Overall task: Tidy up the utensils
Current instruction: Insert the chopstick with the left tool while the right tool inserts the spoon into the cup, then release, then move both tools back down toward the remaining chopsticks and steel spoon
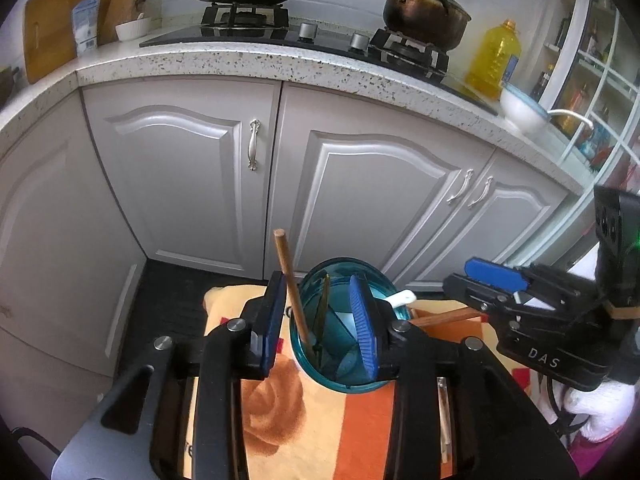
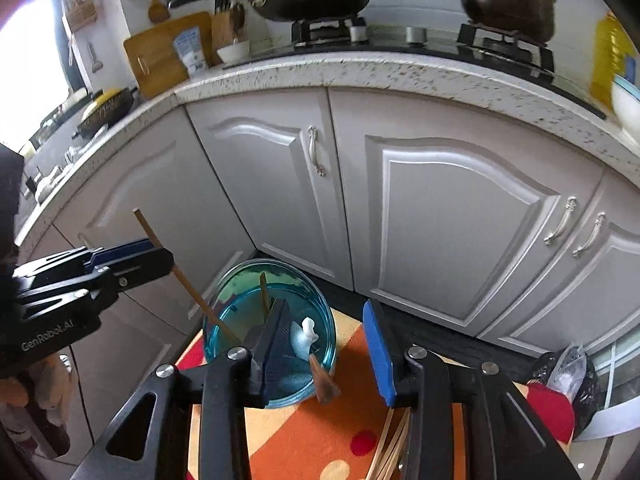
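- The blue glass cup (image 1: 352,328) stands on an orange patterned cloth (image 1: 320,432), below the grey cabinets.
- Left gripper (image 1: 320,320) tilts down over the cup – jaws apart; a wooden chopstick (image 1: 292,288) leans loose between them, its tip inside the cup.
- Right gripper (image 2: 332,354) angles down at the cup's rim – jaws apart, nothing clamped.
- A white spoon (image 2: 304,336) rests in the cup.
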`<action>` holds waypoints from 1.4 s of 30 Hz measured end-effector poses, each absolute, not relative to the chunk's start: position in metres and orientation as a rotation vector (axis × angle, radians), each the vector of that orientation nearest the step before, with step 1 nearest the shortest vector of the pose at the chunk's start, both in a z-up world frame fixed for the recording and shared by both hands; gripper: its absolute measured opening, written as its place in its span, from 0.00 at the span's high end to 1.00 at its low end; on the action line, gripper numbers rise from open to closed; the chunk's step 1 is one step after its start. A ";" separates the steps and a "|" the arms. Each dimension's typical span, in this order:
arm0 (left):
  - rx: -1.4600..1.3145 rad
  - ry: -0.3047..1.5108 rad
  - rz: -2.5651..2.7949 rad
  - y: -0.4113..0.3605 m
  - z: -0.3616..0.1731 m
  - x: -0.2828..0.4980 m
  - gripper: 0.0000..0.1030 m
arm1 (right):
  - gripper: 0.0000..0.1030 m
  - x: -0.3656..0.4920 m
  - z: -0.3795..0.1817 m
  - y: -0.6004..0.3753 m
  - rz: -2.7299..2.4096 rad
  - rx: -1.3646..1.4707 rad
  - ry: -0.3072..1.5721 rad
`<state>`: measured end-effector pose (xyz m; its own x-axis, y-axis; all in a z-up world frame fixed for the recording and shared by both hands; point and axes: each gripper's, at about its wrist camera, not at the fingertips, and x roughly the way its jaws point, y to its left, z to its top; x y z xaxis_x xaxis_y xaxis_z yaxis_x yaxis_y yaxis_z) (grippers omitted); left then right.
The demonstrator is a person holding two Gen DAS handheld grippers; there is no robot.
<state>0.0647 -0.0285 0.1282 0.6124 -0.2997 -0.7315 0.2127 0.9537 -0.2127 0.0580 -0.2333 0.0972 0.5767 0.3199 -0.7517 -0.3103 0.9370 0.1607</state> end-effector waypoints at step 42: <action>0.060 0.795 -0.389 -0.132 0.125 -0.053 0.58 | 0.59 -0.088 0.089 -0.309 0.179 0.158 0.847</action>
<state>-0.0534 -0.1317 0.1248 0.6335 -0.3177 -0.7055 0.3624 0.9274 -0.0923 -0.0877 -0.3093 0.0888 0.6491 0.2191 -0.7285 -0.0939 0.9734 0.2091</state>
